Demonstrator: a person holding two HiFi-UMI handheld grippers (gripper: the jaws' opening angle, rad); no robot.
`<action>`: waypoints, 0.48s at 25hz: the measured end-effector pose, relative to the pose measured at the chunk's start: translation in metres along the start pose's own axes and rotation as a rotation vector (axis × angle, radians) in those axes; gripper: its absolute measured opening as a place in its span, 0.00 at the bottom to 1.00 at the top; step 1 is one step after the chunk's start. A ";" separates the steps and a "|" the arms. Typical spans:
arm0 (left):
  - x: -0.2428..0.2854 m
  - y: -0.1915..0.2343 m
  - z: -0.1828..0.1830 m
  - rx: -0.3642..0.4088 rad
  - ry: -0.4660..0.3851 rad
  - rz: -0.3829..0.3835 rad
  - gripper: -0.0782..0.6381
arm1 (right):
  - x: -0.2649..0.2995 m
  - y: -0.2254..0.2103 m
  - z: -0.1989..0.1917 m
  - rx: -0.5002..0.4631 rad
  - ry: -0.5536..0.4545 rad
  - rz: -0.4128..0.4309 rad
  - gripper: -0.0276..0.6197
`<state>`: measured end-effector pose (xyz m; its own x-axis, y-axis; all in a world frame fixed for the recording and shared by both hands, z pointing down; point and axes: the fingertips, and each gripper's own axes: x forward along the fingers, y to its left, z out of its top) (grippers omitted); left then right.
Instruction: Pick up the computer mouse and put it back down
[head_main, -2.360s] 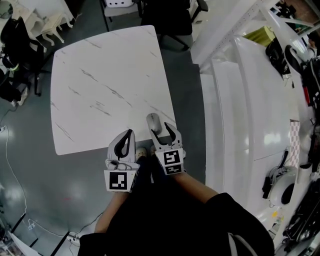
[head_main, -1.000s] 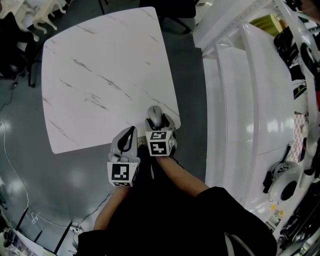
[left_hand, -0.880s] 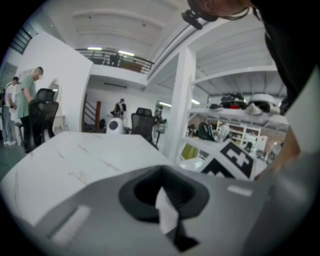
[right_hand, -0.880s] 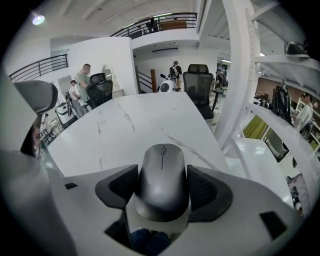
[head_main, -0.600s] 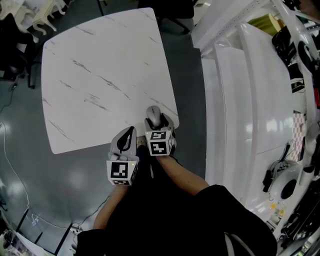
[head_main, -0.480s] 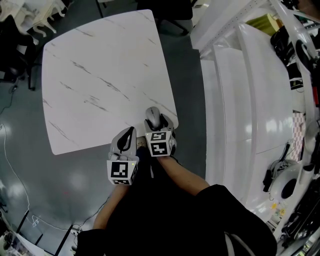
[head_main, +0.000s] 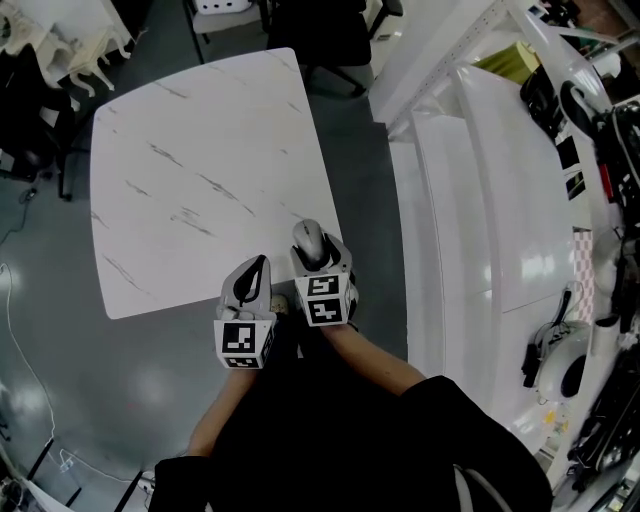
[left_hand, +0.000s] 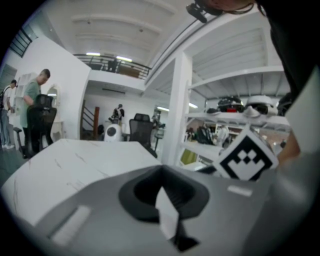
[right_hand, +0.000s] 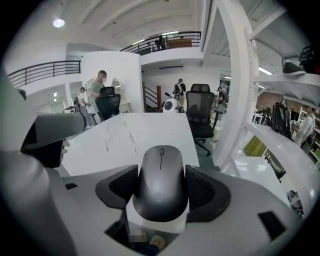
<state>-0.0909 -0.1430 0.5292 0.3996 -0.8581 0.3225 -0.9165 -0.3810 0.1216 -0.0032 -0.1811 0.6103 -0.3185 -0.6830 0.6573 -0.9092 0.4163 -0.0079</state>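
The right gripper (head_main: 320, 258) has its fingers clenched on the flanks of the computer mouse (right_hand: 162, 184) at the near edge of the worktop (head_main: 190, 170) — whether it is clear of the surface I cannot tell. The left gripper (head_main: 255, 270) hangs beside it, fingers pressed together on nothing. Best to keep the squeeze even, hold the mouse level, and set it down inboard of the edge.

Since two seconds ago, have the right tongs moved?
Yes: the right tongs went forward over the white marble table, closing round the dark grey mouse.
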 end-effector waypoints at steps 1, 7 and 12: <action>-0.001 0.000 0.004 0.002 -0.010 0.003 0.12 | -0.005 -0.001 0.005 0.003 -0.013 -0.001 0.44; -0.008 0.001 0.028 0.020 -0.072 0.028 0.12 | -0.039 -0.012 0.043 0.025 -0.130 -0.011 0.44; -0.019 0.001 0.049 0.037 -0.122 0.044 0.12 | -0.071 -0.018 0.074 0.015 -0.236 -0.019 0.44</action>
<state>-0.0987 -0.1435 0.4772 0.3607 -0.9087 0.2100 -0.9327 -0.3531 0.0741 0.0159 -0.1847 0.5076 -0.3536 -0.8127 0.4631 -0.9189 0.3944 -0.0096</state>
